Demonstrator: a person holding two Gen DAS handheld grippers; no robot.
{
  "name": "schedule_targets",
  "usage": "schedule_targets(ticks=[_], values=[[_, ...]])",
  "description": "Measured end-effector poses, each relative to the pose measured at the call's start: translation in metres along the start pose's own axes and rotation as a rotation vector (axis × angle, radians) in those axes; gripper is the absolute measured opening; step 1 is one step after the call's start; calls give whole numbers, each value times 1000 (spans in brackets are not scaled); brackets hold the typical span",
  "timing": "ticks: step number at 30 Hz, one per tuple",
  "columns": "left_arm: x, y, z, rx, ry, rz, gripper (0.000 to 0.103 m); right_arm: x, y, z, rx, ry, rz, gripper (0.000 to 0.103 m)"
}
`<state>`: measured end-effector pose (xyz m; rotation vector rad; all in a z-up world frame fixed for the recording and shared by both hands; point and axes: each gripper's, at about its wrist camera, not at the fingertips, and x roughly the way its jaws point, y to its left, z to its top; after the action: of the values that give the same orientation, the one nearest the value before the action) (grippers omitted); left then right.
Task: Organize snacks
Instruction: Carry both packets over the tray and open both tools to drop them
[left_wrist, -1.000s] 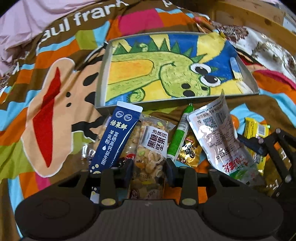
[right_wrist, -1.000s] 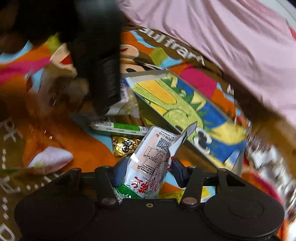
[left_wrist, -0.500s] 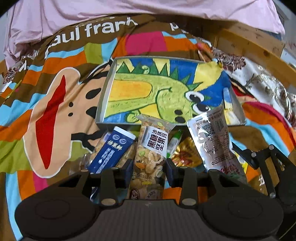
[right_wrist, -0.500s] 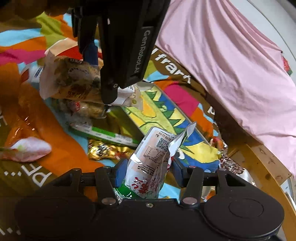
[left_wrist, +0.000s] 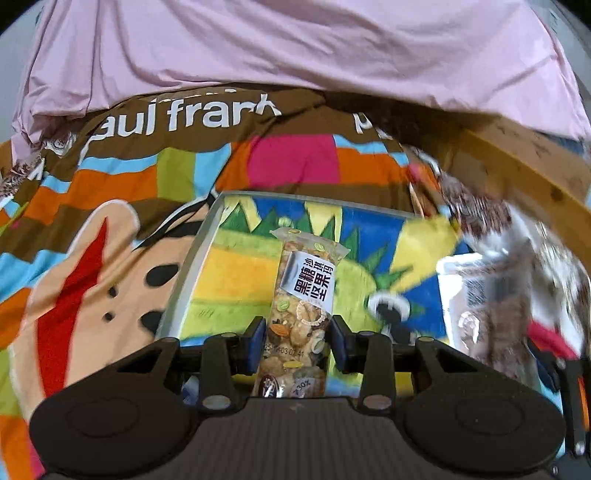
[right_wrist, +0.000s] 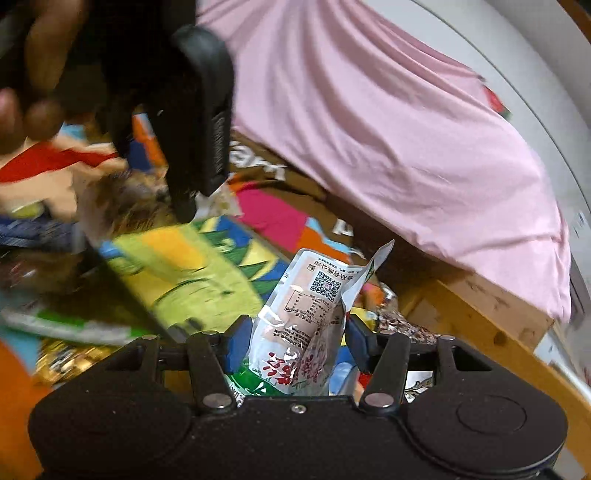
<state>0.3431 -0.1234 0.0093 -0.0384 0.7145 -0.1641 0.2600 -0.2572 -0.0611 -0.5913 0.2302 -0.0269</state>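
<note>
Right tongs (right_wrist: 291, 349) hiding white pouch's (right_wrist: 306, 325) base

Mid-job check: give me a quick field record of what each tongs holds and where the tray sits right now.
left tongs: shut on nut bar, a clear wrapper with a white label
right tongs: shut on white pouch, QR code facing the camera
tray: dinosaur-print bottom, lying on the colourful blanket
nut bar position: held over the tray, not released
white pouch position: lifted, with the tray ahead to its left
loose snacks: blurred packets beside the tray, kinds unclear
background: pink sheet, wooden frame
</note>
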Motion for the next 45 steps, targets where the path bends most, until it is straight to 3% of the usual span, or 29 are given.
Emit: schedule_targets(ticks=[6, 11, 16, 26, 29, 31, 33, 36, 38, 42, 45], values=[[51, -20, 21, -53, -16, -5, 41, 44, -34, 2, 129, 17, -33, 59], [88, -34, 23, -64, 5, -23, 41, 80, -53, -2, 239, 92, 6, 59], [117, -36, 19, -79, 37, -36, 41, 97, -49, -7, 245, 144, 58, 60], [140, -34, 6, -96, 69, -22, 41, 111, -41, -21, 284, 237, 95, 63], [139, -36, 5, -84, 65, -25, 42, 111, -41, -22, 291, 241, 99, 74], [136, -35, 5, -93, 66, -37, 52, 111, -42, -21, 294, 233, 92, 85], [130, -34, 5, -100, 50, -40, 68, 108, -44, -20, 300, 225, 89, 87], [116, -31, 6, -101, 28, -50, 79, 100, -49, -15, 326, 207, 83, 94], [103, -29, 7, -105, 7, -51, 86, 91, -54, -11, 347, 184, 74, 100], [64, -21, 5, -122, -71, -56, 100, 65, -70, -2, 416, 128, 43, 102], [32, -13, -1, -145, -131, -61, 102, 42, -80, 4, 461, 93, 15, 102]])
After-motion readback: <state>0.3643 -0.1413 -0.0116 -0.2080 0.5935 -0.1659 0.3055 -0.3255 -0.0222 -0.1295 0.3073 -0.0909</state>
